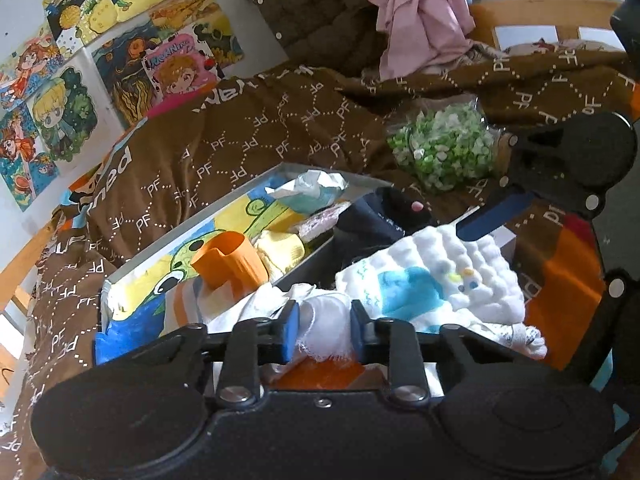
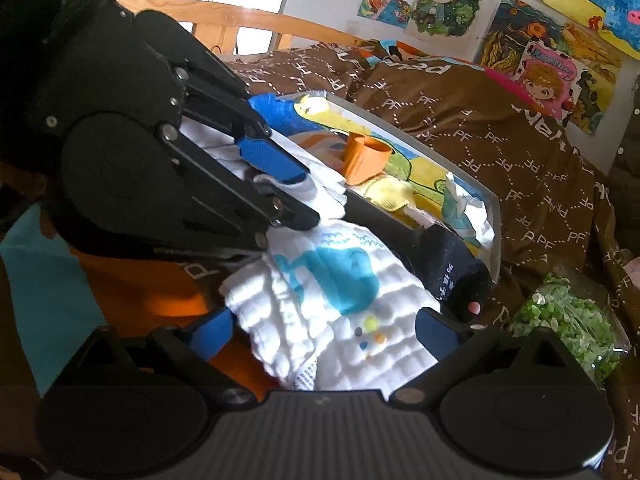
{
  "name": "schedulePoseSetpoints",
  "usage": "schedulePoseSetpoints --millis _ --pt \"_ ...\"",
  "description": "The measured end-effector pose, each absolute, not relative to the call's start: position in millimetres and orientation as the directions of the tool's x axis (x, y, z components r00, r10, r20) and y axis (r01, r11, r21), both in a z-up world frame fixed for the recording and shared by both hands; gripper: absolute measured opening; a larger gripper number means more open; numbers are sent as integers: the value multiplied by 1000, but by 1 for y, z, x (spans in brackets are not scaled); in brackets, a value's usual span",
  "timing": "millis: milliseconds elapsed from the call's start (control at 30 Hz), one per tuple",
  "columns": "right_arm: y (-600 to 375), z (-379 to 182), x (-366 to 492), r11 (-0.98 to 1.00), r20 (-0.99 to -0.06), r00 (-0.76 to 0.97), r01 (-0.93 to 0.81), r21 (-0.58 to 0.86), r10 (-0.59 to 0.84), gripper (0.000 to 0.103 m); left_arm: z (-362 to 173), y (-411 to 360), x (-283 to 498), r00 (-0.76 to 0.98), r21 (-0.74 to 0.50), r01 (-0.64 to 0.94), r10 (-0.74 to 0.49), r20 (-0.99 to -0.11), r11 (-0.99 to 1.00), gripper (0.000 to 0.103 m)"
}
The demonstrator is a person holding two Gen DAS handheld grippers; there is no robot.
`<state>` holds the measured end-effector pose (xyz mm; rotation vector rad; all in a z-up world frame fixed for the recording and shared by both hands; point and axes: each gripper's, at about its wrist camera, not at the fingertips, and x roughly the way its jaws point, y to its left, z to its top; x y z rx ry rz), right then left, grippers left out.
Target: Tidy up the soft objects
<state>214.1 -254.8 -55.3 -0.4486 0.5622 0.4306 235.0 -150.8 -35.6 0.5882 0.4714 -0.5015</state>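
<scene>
The left gripper (image 1: 325, 330) pinches a bunched white corner, seemingly of the quilted white muslin cloth with a blue whale print (image 2: 340, 300), which stretches from there toward the right gripper (image 2: 326, 334), whose wide-open jaws straddle the cloth's far end beside the cartoon-lined tray (image 1: 224, 216).

Black left gripper (image 1: 325, 334), blue-padded jaws, silver screws, rounded housings

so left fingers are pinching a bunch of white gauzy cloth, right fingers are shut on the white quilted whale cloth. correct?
Only the right half is wrong. In the right wrist view the right gripper is open, its fingers straddling the white quilted whale cloth without pressing it. The left gripper does pinch the bunch of white gauzy cloth.
</scene>
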Motion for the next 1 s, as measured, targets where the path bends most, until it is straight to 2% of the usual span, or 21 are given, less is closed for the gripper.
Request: schedulePoseSetpoints --millis 167,367,467,500,567,600,767,1000 --pt "-256 -56 215 830 -579 780 -472 -299 235 96 -35 -149 241 767 378 551 -272 -581 744 25" --pt "-261 -57 222 853 -593 779 -439 -281 205 94 -36 -145 251 717 289 559 -278 -639 777 27" --pt "-263 -58 225 862 -602 775 -427 -274 192 91 -38 -148 252 717 303 565 -275 -641 768 27" --pt "-264 -58 225 865 -604 774 -423 -269 191 91 -38 -149 253 717 305 566 -274 -641 766 26" --pt "-265 -58 226 871 -607 772 -417 -259 189 88 -37 -150 253 720 306 564 -275 -638 767 16" --pt "-266 -58 226 874 -609 771 -414 -254 188 88 -36 -151 253 720 306 564 -275 -637 767 14" --pt "-268 -57 227 883 -619 762 -407 -232 189 77 -36 -154 248 728 324 571 -284 -624 754 1" --pt "-274 -52 227 897 -640 745 -396 -195 189 53 -33 -157 235 732 329 587 -311 -606 740 0"
